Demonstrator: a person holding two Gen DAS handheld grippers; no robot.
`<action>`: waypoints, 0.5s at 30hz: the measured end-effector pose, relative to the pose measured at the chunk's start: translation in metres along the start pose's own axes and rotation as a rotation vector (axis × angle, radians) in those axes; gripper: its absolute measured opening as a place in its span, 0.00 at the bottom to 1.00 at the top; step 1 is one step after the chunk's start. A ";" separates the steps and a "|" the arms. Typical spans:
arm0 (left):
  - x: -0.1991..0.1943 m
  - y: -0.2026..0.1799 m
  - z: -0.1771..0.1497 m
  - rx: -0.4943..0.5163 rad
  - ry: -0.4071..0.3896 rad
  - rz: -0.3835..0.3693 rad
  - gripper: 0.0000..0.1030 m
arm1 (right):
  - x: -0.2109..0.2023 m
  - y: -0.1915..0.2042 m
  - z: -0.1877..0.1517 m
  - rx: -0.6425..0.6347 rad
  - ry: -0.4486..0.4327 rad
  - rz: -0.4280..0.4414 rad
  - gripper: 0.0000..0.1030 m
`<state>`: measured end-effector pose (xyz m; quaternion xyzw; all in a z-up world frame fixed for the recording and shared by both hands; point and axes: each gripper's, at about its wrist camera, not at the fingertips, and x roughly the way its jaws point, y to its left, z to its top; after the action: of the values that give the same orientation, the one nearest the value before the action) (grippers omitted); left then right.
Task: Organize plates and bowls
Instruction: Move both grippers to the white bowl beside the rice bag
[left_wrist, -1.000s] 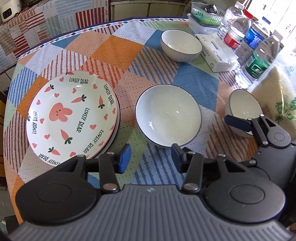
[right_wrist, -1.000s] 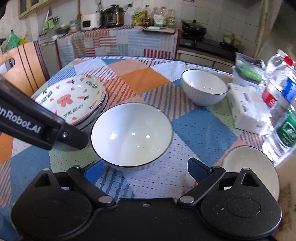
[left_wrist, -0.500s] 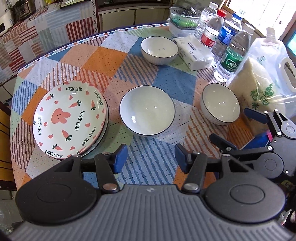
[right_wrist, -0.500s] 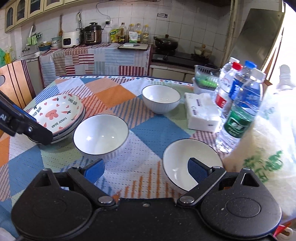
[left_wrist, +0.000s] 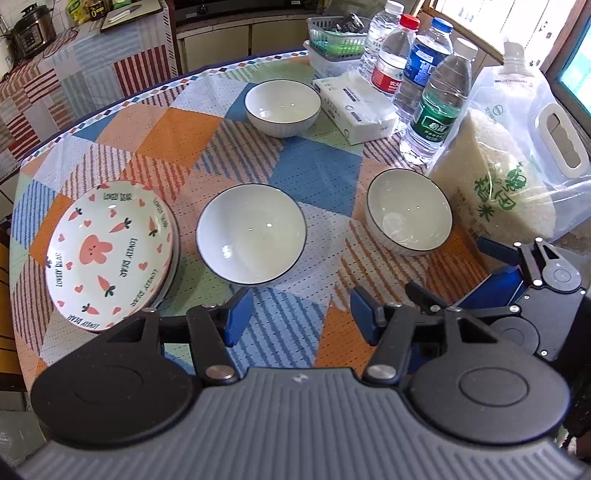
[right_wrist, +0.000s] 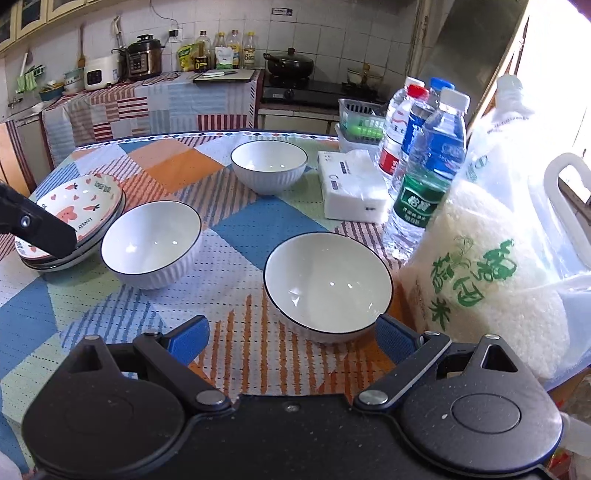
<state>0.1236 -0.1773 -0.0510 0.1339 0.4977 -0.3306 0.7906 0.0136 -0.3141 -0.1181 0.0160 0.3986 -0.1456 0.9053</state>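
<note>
A stack of bunny-print plates (left_wrist: 110, 254) lies at the table's left; it also shows in the right wrist view (right_wrist: 79, 206). Three white bowls with dark rims stand apart: a middle bowl (left_wrist: 251, 238) (right_wrist: 151, 243), a right bowl (left_wrist: 408, 212) (right_wrist: 327, 284) and a far bowl (left_wrist: 282, 107) (right_wrist: 269, 170). My left gripper (left_wrist: 301, 319) is open and empty, above the near table edge in front of the middle bowl. My right gripper (right_wrist: 291, 338) is open and empty just in front of the right bowl; it shows in the left wrist view (left_wrist: 448, 267).
Three water bottles (left_wrist: 430, 110), a tissue pack (left_wrist: 356, 105) and a clear rice bag (left_wrist: 513, 173) crowd the table's right side. A small basket (left_wrist: 334, 37) sits at the far edge. The patchwork cloth (left_wrist: 314, 173) covers the round table.
Both grippers have pulled back and up from the table, so the view has widened. The right gripper has shifted right, from the middle bowl to the right bowl. Plates and bowls have not moved.
</note>
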 end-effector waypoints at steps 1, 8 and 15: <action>0.004 -0.003 0.002 0.002 0.005 -0.003 0.56 | 0.004 -0.002 -0.001 0.010 0.004 -0.002 0.95; 0.028 -0.020 0.010 0.015 -0.042 -0.029 0.56 | 0.038 -0.013 -0.015 0.089 0.046 -0.018 0.95; 0.064 -0.038 0.021 0.019 -0.001 -0.070 0.56 | 0.068 -0.027 -0.023 0.122 0.061 -0.010 0.95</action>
<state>0.1320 -0.2419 -0.0927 0.1235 0.4984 -0.3630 0.7776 0.0333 -0.3540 -0.1806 0.0735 0.4166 -0.1736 0.8893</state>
